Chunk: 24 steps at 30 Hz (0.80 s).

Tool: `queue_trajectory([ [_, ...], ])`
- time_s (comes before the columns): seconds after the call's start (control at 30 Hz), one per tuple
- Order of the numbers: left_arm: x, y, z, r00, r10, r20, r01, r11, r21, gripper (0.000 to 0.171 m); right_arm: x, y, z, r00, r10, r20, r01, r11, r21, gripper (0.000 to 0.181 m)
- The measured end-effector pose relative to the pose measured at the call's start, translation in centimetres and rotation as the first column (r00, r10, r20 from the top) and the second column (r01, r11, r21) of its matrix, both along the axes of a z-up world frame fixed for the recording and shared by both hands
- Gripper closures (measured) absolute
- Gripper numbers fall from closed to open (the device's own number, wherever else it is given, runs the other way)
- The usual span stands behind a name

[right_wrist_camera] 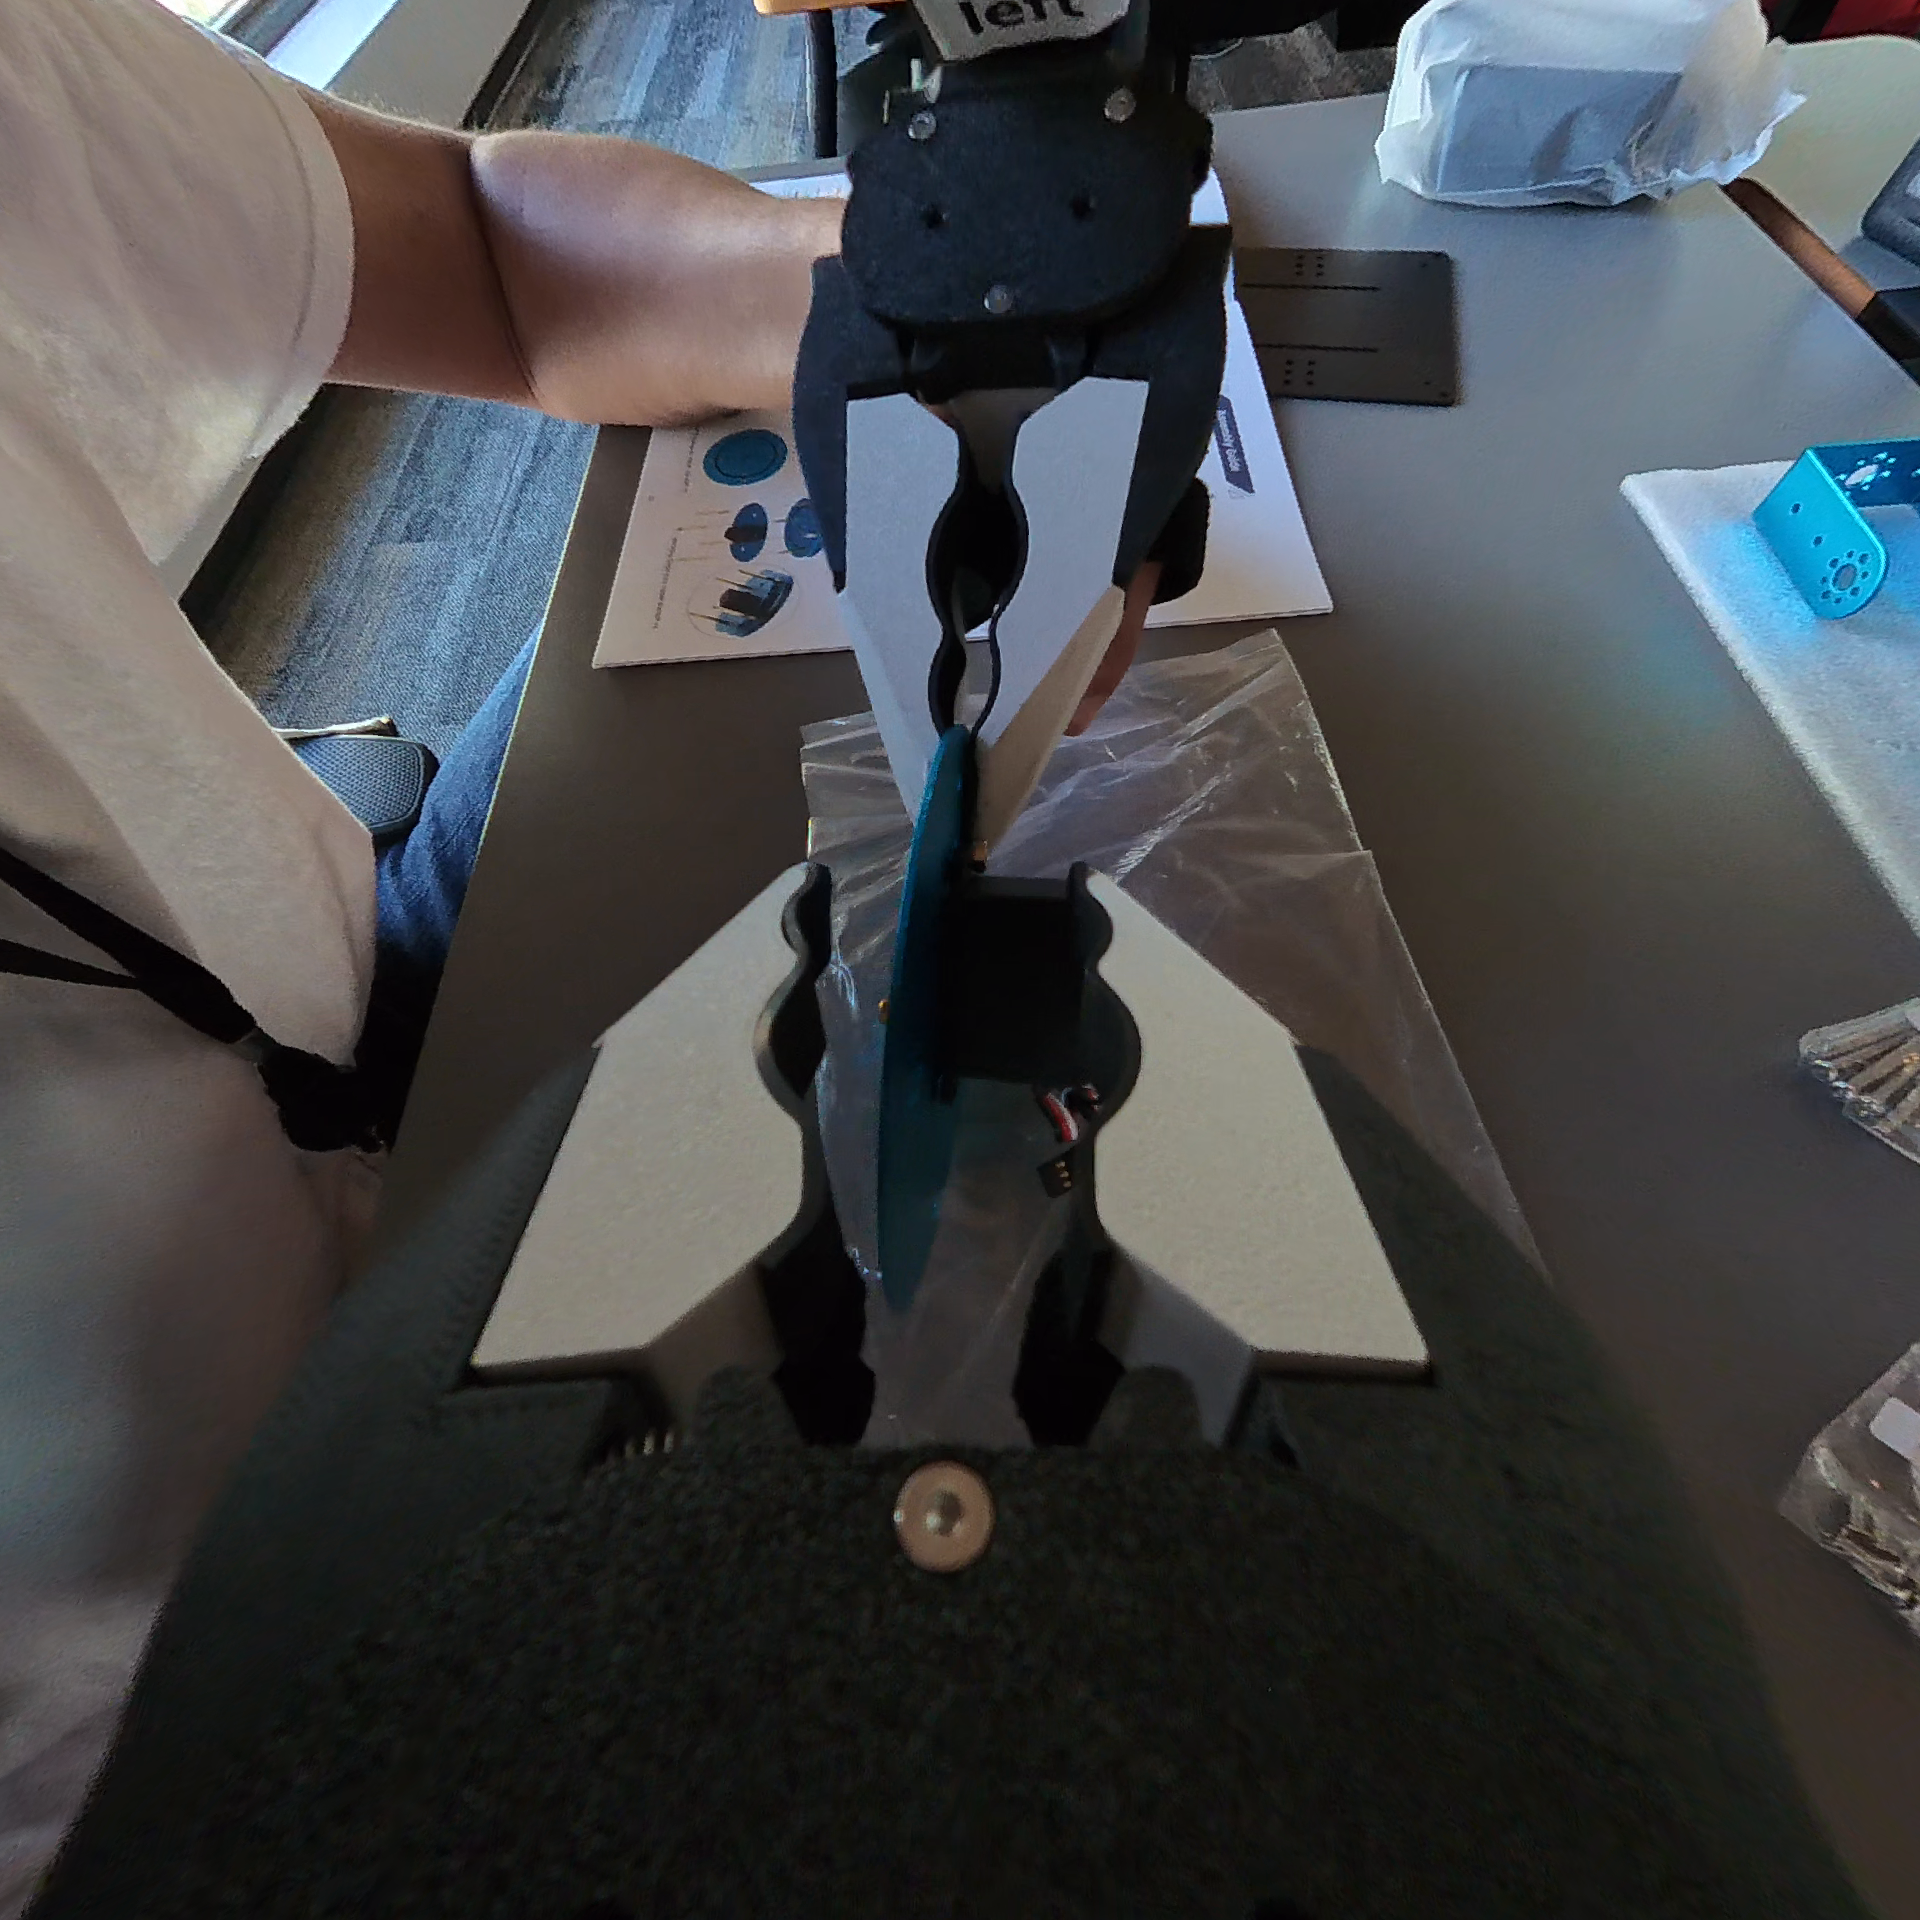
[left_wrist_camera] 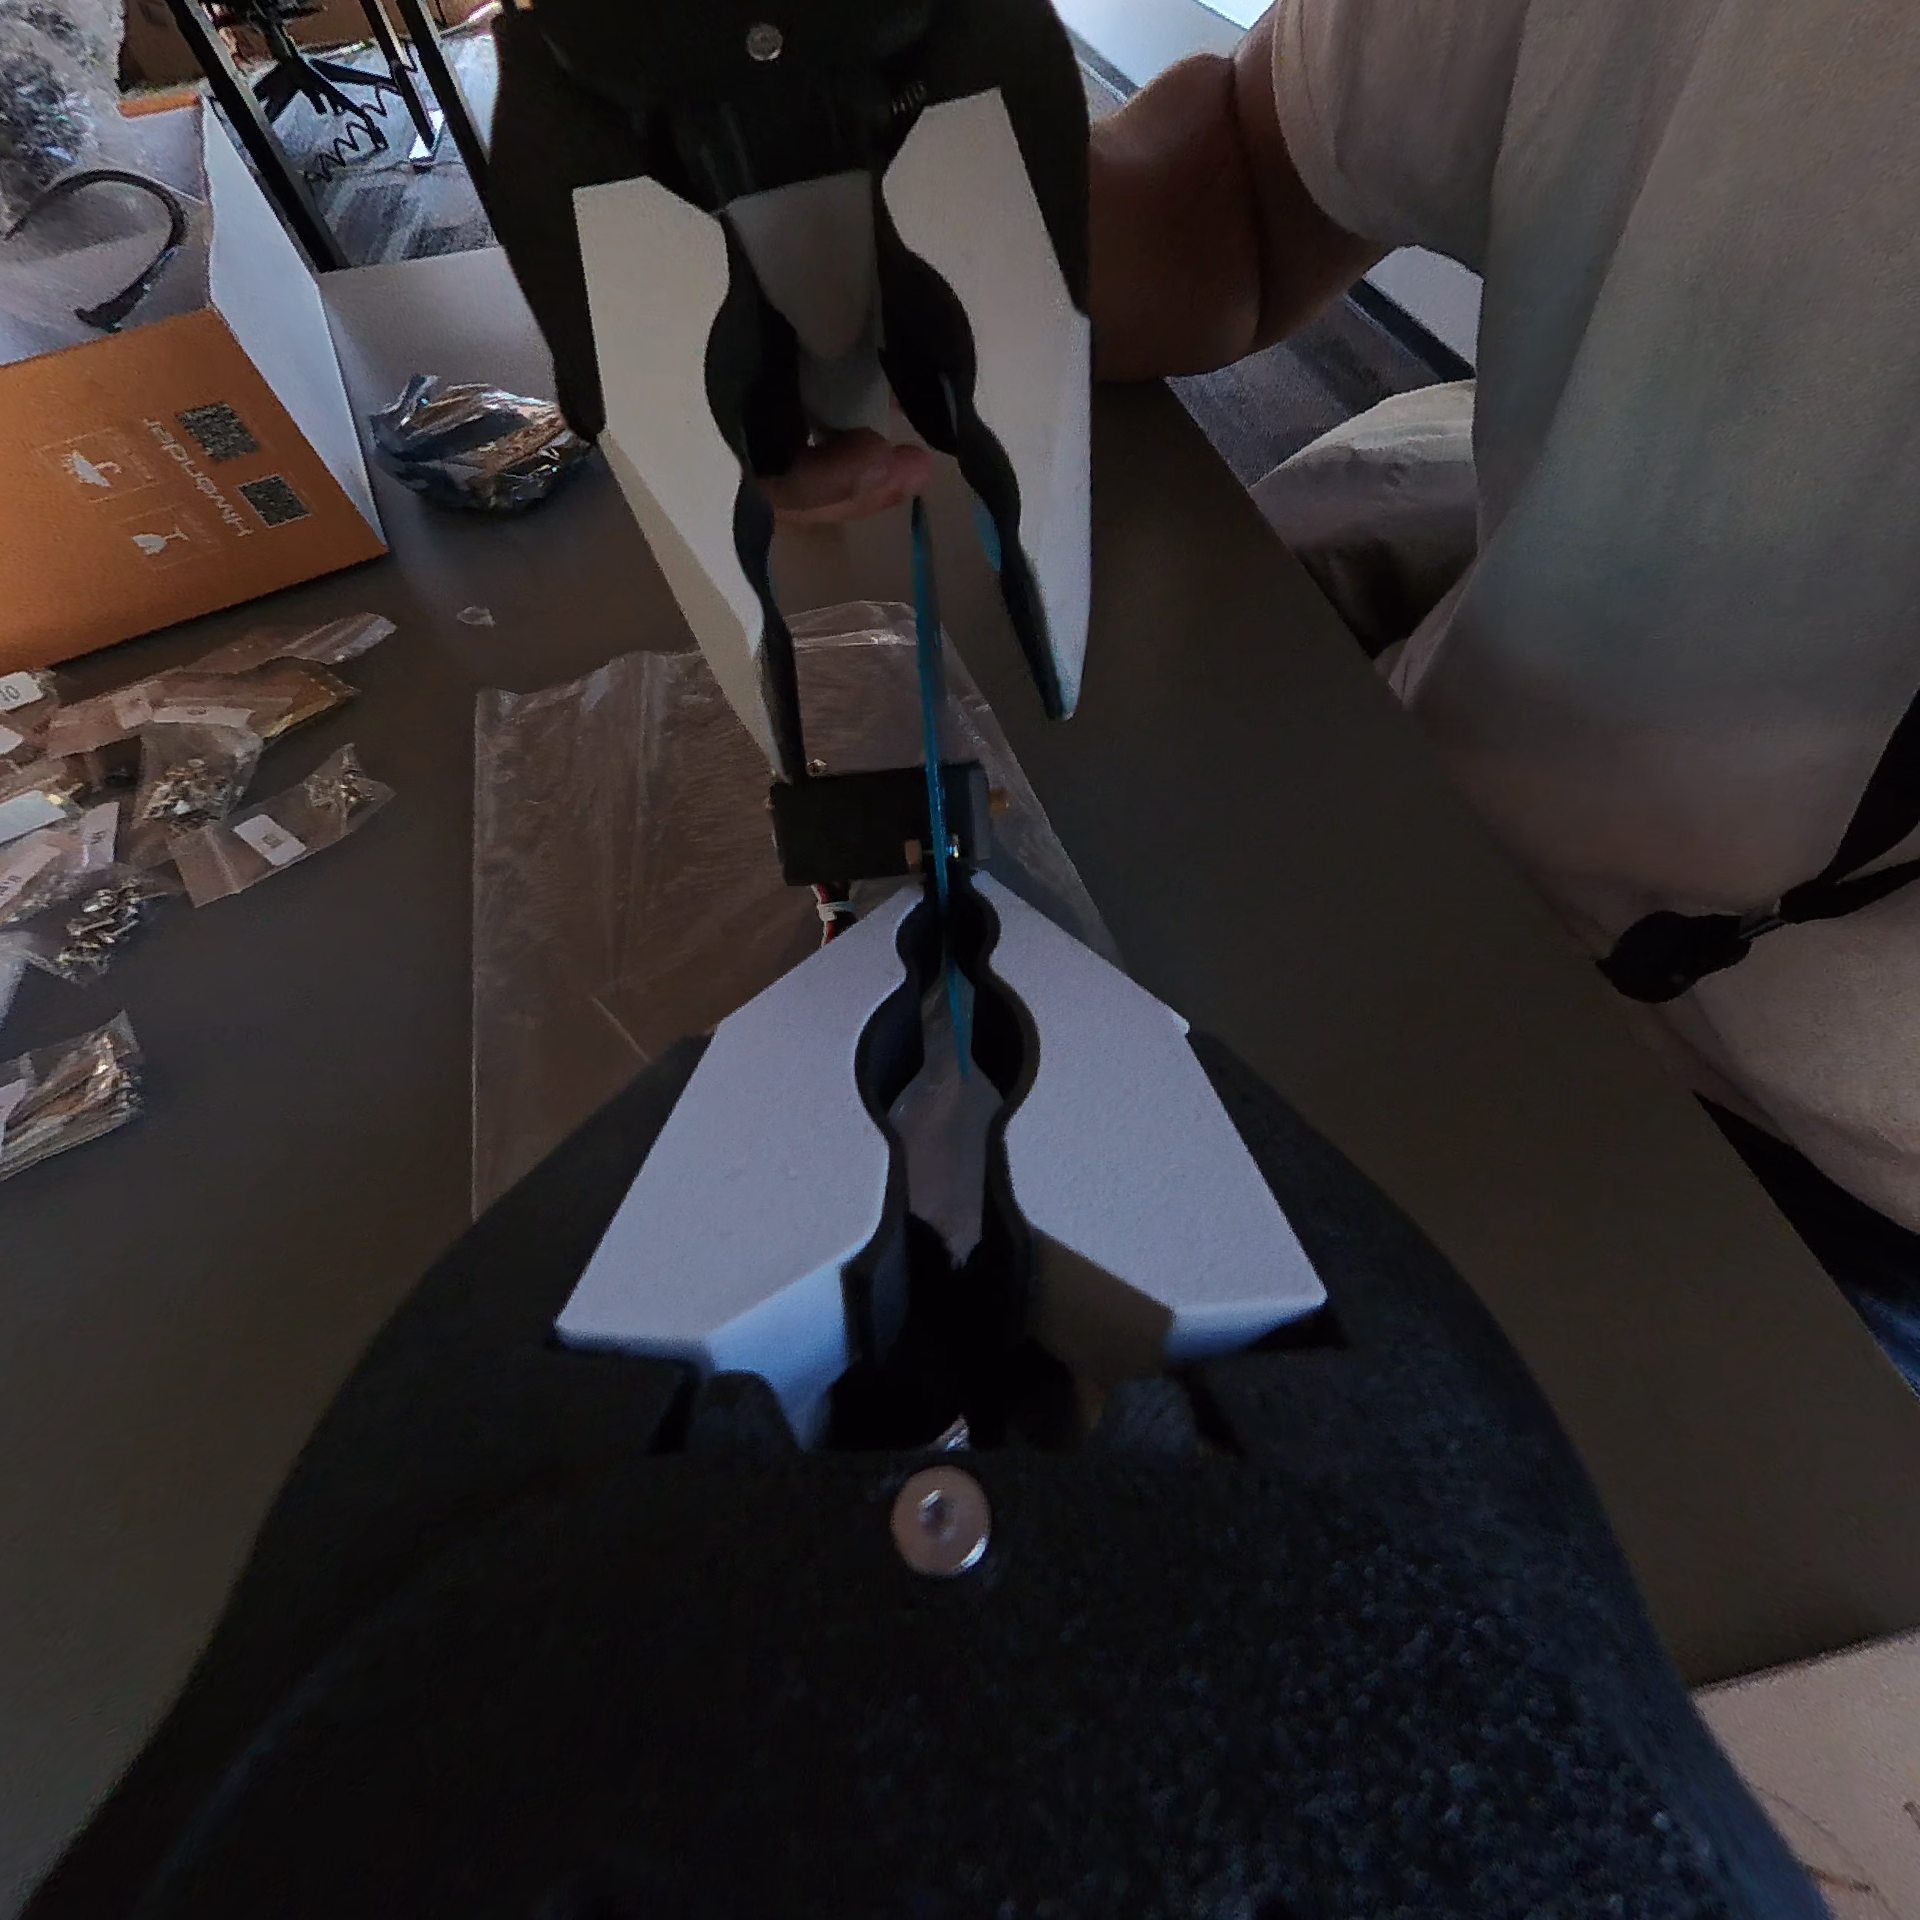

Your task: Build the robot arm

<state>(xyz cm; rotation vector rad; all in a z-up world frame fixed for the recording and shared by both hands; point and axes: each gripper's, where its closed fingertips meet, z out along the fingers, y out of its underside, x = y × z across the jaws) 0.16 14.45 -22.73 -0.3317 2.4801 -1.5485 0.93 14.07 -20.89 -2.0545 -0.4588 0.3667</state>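
The left hand-held gripper (left_wrist_camera: 951, 914) pinches the blue disc's (right_wrist_camera: 920, 1039) edge, holding it upright over the counter (right_wrist_camera: 1507, 727). The right hand-held gripper (right_wrist_camera: 951, 894) stands spread around the black servo (right_wrist_camera: 1013, 971) on the disc's face.

The blue disc (left_wrist_camera: 938, 727) shows only edge-on, its lower rim hidden between the left gripper (left_wrist_camera: 951, 914) fingers. The orange box (left_wrist_camera: 156, 457) is cut by the picture's edge. What the small bags (right_wrist_camera: 1870, 1091) hold is too small to tell

Orange box (left_wrist_camera: 156, 457), small hardware bags (left_wrist_camera: 197, 790), clear plastic sheet (right_wrist_camera: 1226, 831), instruction sheet (right_wrist_camera: 717, 540), blue bracket (right_wrist_camera: 1839, 530), black plate (right_wrist_camera: 1351, 322).
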Motion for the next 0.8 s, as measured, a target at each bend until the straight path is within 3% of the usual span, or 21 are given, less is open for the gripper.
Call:
queue_trajectory([
  [0.3,-0.27,-0.12,-0.25,1.0,-0.016,0.0,0.016,1.0,0.003,0.17,0.15,-0.03,0.38,0.998,0.003,-0.064,-0.003,1.0,0.008,0.139],
  [0.8,-0.39,-0.31,-0.61,1.0,-0.021,0.002,0.021,0.999,0.025,0.171,0.53,0.03,0.44,0.999,-0.013,-0.037,0.014,1.0,0.018,0.138],
])
